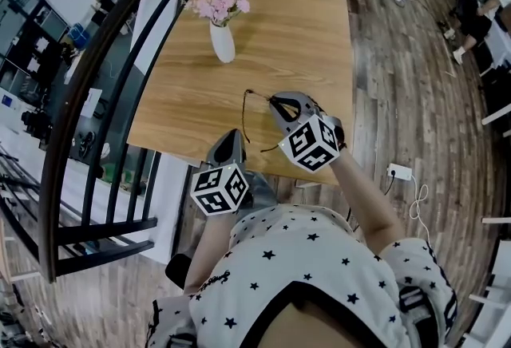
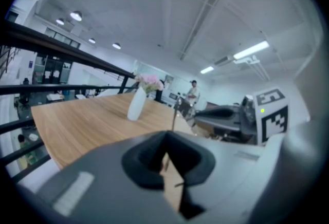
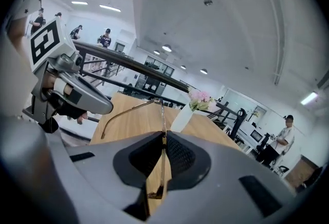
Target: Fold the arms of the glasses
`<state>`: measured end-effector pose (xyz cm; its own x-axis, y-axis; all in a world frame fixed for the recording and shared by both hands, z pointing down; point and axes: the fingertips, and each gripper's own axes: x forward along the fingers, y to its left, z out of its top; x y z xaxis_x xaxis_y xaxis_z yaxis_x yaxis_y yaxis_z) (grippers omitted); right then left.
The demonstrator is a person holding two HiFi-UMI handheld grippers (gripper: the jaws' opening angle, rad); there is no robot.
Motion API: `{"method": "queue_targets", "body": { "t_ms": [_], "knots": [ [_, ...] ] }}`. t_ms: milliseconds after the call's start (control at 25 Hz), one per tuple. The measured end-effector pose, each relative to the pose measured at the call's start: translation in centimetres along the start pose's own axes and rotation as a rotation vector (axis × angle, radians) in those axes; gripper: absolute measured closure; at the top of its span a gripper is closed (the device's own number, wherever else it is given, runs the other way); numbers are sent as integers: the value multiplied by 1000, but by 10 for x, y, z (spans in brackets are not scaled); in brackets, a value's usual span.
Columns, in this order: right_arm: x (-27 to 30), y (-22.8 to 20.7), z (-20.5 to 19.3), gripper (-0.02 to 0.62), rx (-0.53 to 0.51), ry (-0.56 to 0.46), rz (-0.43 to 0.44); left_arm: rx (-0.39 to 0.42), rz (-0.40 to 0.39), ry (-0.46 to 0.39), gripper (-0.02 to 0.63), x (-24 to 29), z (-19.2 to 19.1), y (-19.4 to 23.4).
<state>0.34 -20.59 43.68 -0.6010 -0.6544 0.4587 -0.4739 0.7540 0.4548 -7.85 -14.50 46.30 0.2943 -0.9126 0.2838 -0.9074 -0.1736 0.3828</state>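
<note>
Thin gold wire-rimmed glasses (image 1: 244, 111) hang just above the near edge of the wooden table (image 1: 303, 27). My right gripper (image 1: 274, 101) is shut on the front frame, and the wire runs up between its jaws (image 3: 164, 138). One arm (image 3: 128, 110) stands out to the left, toward my left gripper (image 3: 77, 95). That left gripper (image 1: 236, 133) sits at the end of this arm. In the left gripper view the thin arm (image 2: 174, 115) rises out from between the jaws (image 2: 167, 138), which look shut on it. The second arm trails below the right gripper.
A white vase (image 1: 223, 41) of pink flowers stands mid-table, beyond the glasses. A black railing (image 1: 104, 75) curves along the table's left side, over a drop. Wood-plank floor lies to the right, with a power strip (image 1: 398, 172) and cable. People stand at the far end.
</note>
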Motion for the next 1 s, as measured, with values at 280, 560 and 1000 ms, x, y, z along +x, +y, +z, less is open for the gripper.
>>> {"method": "queue_targets", "body": {
  "t_ms": [280, 560, 1000],
  "knots": [
    [-12, -8, 0, 563, 142, -46, -67, 13, -10, 0, 598, -5, 2, -2],
    [-17, -12, 5, 563, 198, -75, -87, 14, -10, 16, 598, -1, 1, -1],
    [-19, -15, 14, 563, 254, -115, -108, 30, -50, 22, 598, 4, 7, -13]
  ]
}}
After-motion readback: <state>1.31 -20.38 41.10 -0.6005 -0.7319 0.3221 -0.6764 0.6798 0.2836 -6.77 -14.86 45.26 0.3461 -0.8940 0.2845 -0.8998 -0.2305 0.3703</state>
